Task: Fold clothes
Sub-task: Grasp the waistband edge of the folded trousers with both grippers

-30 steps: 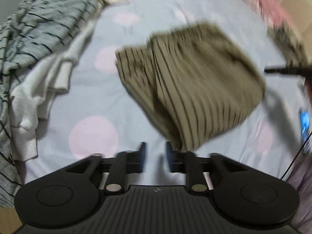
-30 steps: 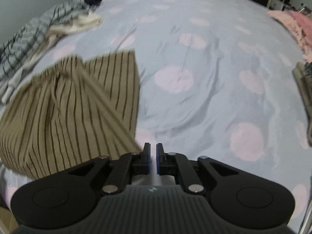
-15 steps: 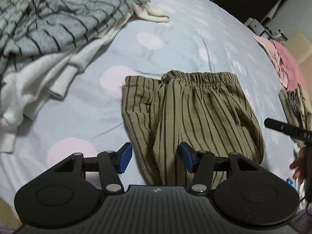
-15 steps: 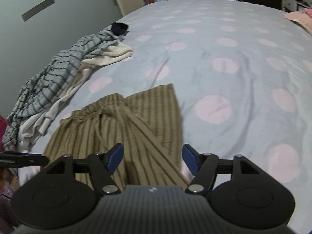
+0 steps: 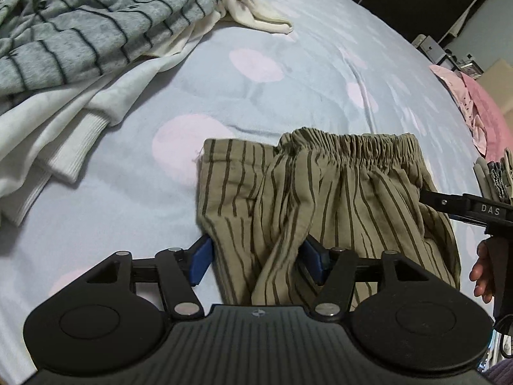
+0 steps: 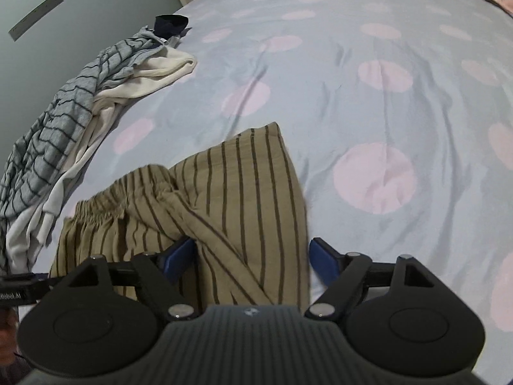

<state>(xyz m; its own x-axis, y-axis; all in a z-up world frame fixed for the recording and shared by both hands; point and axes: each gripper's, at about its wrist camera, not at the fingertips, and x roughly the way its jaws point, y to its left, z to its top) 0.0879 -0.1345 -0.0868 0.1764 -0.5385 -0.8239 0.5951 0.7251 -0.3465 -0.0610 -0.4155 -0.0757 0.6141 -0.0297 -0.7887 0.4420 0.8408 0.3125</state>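
A: Bed [image 5: 320, 73], blue sheet with pink dots; grey striped top [image 5: 96, 25] over cream garment [image 5: 64, 134] at its left edge.

B: Task item?

A: Olive striped trousers [image 5: 336, 199] folded flat mid-bed; left gripper [image 5: 256, 258] and right gripper [image 6: 250, 261] straddle the fabric, jaws apart and opening, pads not pressing.

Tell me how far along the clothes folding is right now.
Done: the striped brown shorts lie folded over on the bed. In hand: nothing gripped; the left gripper and right gripper are opening, fabric between their jaws but not pinched. Left: the grey striped garment and white garment remain in an unfolded heap.
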